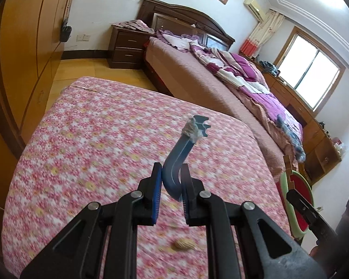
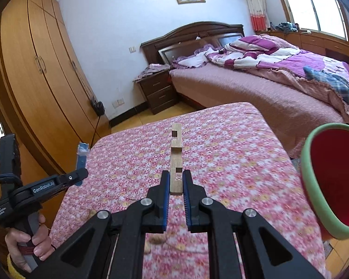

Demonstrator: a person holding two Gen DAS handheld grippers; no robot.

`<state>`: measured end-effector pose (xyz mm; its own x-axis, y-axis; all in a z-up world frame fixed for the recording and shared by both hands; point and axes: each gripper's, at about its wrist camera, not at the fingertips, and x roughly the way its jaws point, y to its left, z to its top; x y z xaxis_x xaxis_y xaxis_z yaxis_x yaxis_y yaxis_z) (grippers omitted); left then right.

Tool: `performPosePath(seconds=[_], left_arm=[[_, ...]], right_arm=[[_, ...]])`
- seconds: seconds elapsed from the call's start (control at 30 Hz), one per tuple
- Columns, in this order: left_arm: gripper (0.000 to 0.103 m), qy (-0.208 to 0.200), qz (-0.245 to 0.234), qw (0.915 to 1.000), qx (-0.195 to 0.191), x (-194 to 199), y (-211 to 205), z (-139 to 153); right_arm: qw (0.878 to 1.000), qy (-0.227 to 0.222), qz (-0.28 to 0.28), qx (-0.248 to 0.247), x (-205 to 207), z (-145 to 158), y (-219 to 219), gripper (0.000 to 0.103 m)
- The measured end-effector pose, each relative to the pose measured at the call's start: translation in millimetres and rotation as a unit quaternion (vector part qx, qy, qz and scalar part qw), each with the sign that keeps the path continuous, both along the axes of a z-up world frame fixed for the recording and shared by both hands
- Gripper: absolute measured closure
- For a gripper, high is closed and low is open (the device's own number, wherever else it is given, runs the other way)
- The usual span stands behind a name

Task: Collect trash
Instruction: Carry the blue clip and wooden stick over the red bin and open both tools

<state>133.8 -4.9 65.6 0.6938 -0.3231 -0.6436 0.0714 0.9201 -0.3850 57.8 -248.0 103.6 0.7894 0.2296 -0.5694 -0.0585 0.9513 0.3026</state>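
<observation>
My left gripper (image 1: 172,172) is shut on a bent blue plastic piece (image 1: 180,153) with grey lint at its tip, held above the pink floral table (image 1: 93,127). My right gripper (image 2: 176,179) is shut on a notched wooden stick (image 2: 176,158), held above the same table (image 2: 232,144). The left gripper (image 2: 80,174) with the blue piece (image 2: 82,155) also shows at the left of the right wrist view. A red bin with a green rim (image 2: 332,179) stands at the table's right edge; it also shows in the left wrist view (image 1: 295,197). A peanut shell (image 1: 183,244) lies on the table.
Peanut shells (image 2: 157,239) lie on the cloth near the front. A bed (image 2: 256,88) with a purple quilt stands beyond the table, with a dark nightstand (image 2: 157,90) beside it. A wooden wardrobe (image 2: 39,69) lines the left wall.
</observation>
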Motion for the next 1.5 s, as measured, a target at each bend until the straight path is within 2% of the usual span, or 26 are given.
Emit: performPosePath(seconds=[0.5,0.97,1.23,1.5], left_arm=[[0.088,-0.005,-0.034,0.9994,-0.002,-36,-36,16],[0.088,-0.008,-0.096,0.9953,0.009,-54,-100,33],[0.088,-0.003,-0.152,0.9881,0.020,-53,-155,35],[0.088,0.002,-0.211,0.9768,0.036,-43,-217,27]], right_arm=[[0.999,-0.026,-0.032,0.027,-66,10,-38,0.090],[0.994,-0.059,-0.076,0.050,-106,17,-88,0.090],[0.988,-0.072,-0.122,0.056,-119,19,-130,0.090],[0.981,-0.063,-0.169,0.064,-125,4,-176,0.090]])
